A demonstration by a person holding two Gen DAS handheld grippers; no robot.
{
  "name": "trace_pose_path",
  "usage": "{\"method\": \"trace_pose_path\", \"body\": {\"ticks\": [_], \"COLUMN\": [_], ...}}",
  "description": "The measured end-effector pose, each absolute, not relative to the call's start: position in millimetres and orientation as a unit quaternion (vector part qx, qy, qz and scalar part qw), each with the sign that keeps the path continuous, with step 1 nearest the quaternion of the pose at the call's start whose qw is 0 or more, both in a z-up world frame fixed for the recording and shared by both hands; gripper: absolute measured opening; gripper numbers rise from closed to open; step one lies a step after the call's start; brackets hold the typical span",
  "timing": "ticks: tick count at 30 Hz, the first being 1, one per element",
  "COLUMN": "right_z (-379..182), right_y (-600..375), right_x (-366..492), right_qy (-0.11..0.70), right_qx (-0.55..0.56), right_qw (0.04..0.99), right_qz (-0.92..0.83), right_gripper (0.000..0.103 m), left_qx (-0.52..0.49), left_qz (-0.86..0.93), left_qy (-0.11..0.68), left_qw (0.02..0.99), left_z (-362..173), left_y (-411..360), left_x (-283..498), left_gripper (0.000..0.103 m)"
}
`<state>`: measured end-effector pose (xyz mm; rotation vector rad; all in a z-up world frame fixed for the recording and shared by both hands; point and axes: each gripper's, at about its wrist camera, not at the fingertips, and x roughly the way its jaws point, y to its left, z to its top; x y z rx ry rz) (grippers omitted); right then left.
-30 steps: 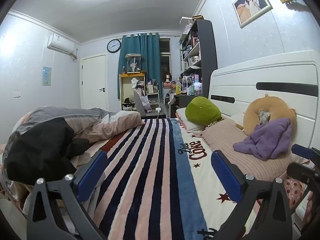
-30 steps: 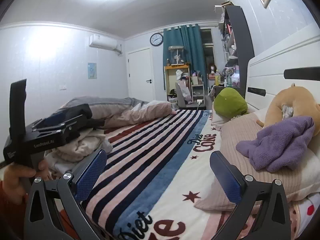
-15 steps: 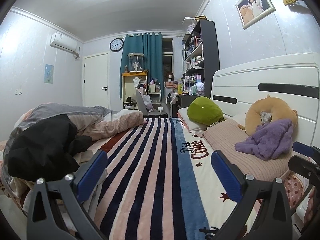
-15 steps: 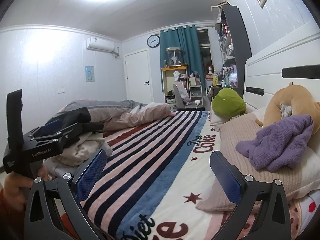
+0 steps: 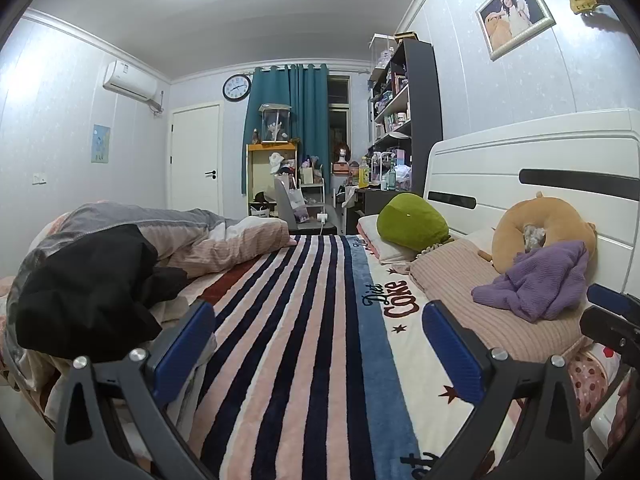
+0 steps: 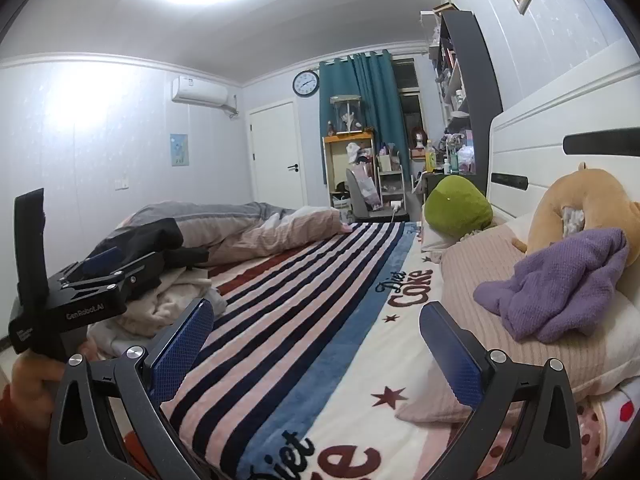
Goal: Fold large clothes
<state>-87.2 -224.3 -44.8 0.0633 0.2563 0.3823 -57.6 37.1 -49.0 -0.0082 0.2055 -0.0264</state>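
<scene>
A purple knitted sweater (image 5: 536,284) (image 6: 560,284) lies crumpled on the pink pillow by the headboard, ahead and to the right of both grippers. At the left side of the bed a black garment (image 5: 88,284) is heaped, and a cream garment (image 6: 176,300) lies below it. My left gripper (image 5: 318,348) is open above the striped blanket (image 5: 300,340), with nothing between its fingers. My right gripper (image 6: 316,352) is open too, over the blanket's blue stripe. In the right wrist view the left gripper (image 6: 88,288) shows at the left, held by a hand (image 6: 28,376).
A rolled grey and pink duvet (image 5: 208,236) lies across the far left of the bed. A green plush (image 5: 412,222) and a tan neck pillow (image 5: 548,224) rest against the white headboard (image 5: 520,168). Shelves and a desk (image 5: 392,152) stand beyond the bed.
Both views have shifted only slightly. In the right wrist view the left gripper sits a little lower and further left. Both grippers stay open and hold nothing.
</scene>
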Motion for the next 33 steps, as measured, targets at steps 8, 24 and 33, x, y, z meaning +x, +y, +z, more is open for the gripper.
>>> {"method": "trace_pose_path", "body": {"ticks": [8, 24, 33], "right_z": [-47.1, -48.7, -49.0], "right_y": [-222.4, -229.4, -231.1], "right_x": [-88.6, -88.0, -87.2], "right_qy": [0.129, 0.129, 0.129], "right_qx": [0.045, 0.058, 0.059], "right_qw": [0.973, 0.973, 0.973], "right_qz": [0.185, 0.181, 0.182], "right_gripper": [0.103, 0.103, 0.103], "left_qx": [-0.003, -0.003, -0.003], "left_qz": [-0.012, -0.013, -0.013], "left_qy": [0.103, 0.103, 0.103], "left_qw": [0.995, 0.995, 0.995], "left_z": [-50.1, -50.3, -50.4], "left_y": [37.9, 38.5, 38.0], "left_x": [-56.9, -56.3, -56.2], "left_gripper": [0.102, 0.102, 0.102]}}
